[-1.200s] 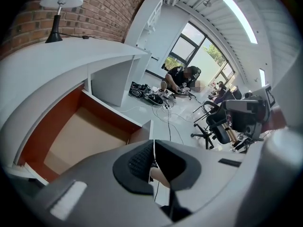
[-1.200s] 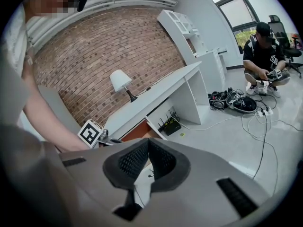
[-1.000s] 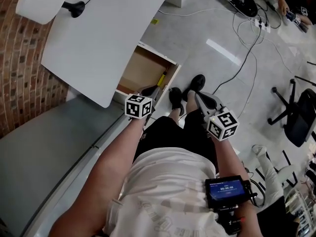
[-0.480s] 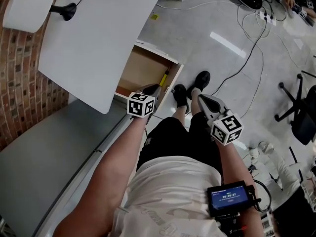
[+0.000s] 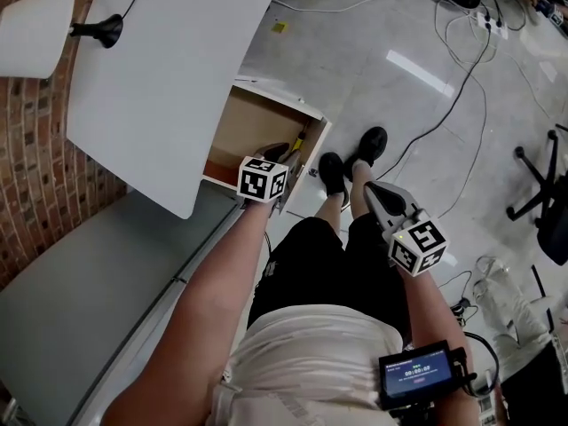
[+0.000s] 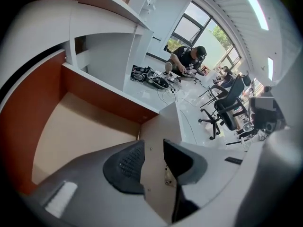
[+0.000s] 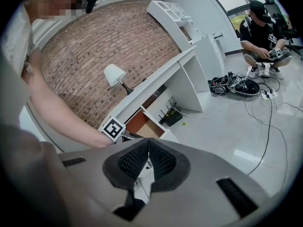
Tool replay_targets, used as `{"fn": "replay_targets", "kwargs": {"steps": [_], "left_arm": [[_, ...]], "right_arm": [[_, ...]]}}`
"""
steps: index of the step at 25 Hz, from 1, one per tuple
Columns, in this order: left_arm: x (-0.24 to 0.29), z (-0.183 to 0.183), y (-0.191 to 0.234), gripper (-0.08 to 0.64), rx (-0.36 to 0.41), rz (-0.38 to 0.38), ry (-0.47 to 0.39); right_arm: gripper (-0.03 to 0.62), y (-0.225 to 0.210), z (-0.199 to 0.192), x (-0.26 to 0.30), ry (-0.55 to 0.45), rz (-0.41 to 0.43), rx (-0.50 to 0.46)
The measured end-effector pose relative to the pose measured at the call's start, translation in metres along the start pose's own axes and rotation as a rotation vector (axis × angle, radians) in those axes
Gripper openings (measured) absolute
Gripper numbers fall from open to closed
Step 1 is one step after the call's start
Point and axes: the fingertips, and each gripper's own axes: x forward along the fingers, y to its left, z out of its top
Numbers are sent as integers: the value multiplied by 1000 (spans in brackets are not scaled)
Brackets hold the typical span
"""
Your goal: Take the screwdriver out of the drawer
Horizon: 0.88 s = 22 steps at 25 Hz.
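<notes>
drawer (image 5: 250, 124) inside tan, ahead-left of right gripper (image 5: 373, 189) | screwdriver (image 5: 299, 138) handle yellow | shoes (image 5: 334, 172) black | brick wall (image 5: 35, 140) red-brown, pale mortar grid

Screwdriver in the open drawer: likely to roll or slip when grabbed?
Probably stiff and light: the screwdriver looks slim, with a yellow handle. It may roll if nudged, though it lies close by the side wall of the drawer, which should stop it. Grip texture is too small to judge.

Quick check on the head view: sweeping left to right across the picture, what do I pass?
lamp → drawer → right gripper → office chair
</notes>
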Motion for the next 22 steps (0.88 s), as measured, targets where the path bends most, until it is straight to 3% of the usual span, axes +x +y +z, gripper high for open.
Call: {"fn": "replay_targets", "kwargs": {"steps": [22], "left_arm": [[110,-1,43,116,246,26,182]], "right_arm": [[8,-48,-42,1,6,-37,102]]}}
